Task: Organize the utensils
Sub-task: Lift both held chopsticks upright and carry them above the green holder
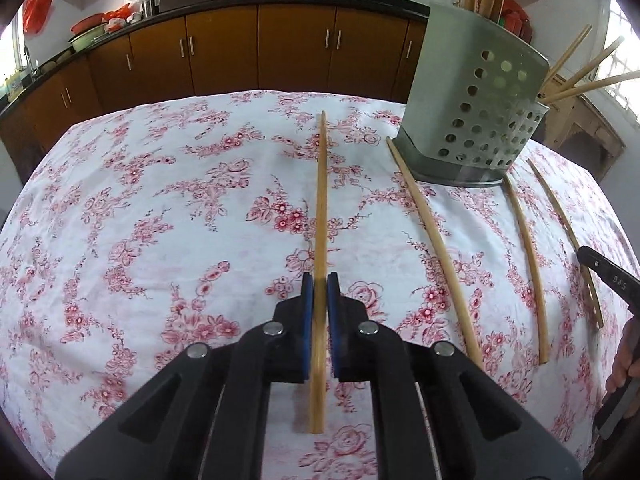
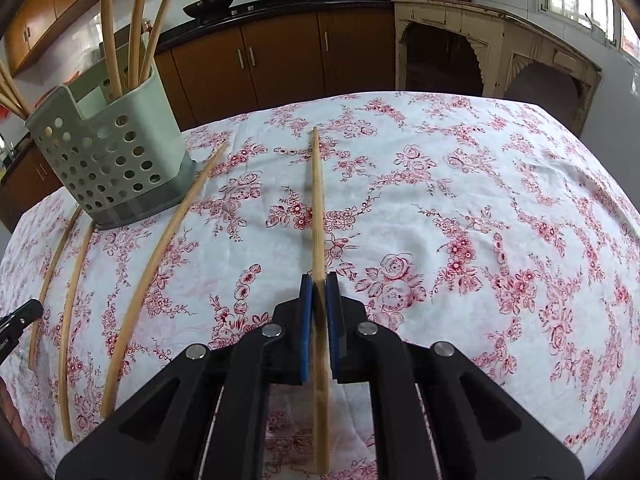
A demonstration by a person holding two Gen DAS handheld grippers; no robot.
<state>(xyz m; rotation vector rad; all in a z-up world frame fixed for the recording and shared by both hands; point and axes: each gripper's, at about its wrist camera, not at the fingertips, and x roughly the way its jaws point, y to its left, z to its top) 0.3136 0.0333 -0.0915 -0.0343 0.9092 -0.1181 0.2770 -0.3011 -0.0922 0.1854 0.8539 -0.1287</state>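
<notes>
Brown wooden cabinets under a dark counter lined the room behind the table, which was covered by a white cloth [image 1: 160, 220] printed with pink roses. Left gripper [image 1: 320, 280] had its blue pads clamped on a straight, round wooden chopstick [image 1: 321, 200] running away toward the far edge. Right gripper [image 2: 319, 280] was likewise closed on a second chopstick [image 2: 318, 200], blurred where it passed between the pads. A grey perforated holder [image 1: 472, 120], with rounded corners, stood near the table's far edge, with more chopsticks upright inside. Three loose chopsticks [image 1: 436, 248] lay flat on the cloth between the two grippers, just beside the holder's base.
</notes>
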